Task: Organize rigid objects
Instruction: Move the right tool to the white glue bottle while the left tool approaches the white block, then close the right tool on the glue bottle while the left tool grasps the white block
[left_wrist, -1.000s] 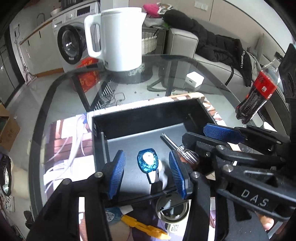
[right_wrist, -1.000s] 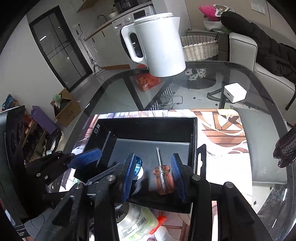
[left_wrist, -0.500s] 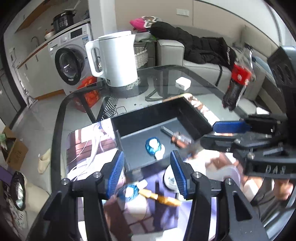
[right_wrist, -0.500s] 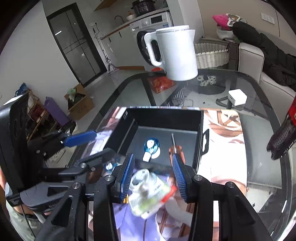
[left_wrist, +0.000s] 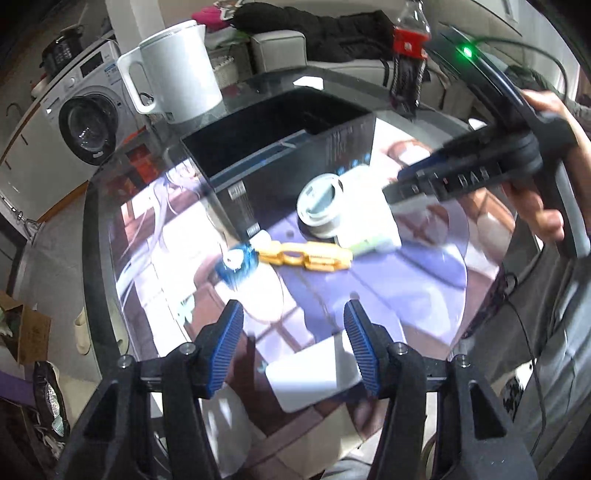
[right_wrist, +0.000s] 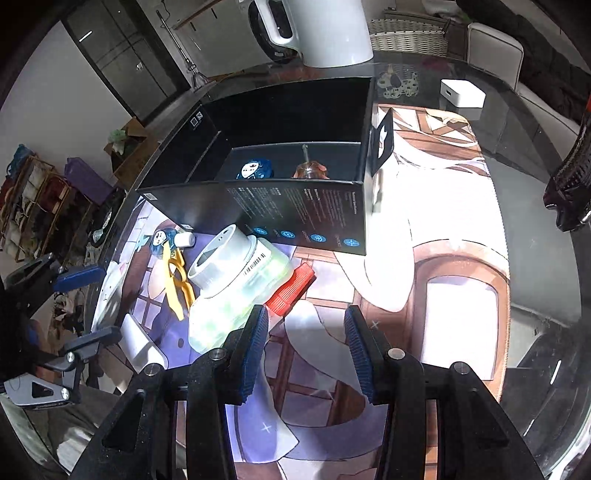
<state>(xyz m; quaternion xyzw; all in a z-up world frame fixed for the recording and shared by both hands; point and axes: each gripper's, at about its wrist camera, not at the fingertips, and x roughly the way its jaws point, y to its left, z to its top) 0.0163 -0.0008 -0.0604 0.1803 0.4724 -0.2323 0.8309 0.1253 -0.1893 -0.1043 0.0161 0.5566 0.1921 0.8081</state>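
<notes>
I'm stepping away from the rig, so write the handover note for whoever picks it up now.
Left tool: open, nothing between its pads; its jaws have just been opening. It hangs over the mat in front of a white block.
Right tool: open, empty, just right of the jar.
Done: a blue tag and a screwdriver lie in the black box.
Left on the mat: jar with red cap, yellow clip, second blue tag, white block.

The black box (right_wrist: 295, 206) stands open-topped; the white container (right_wrist: 236, 280) and yellow clip (right_wrist: 177, 284) crowd the mat before it.
</notes>
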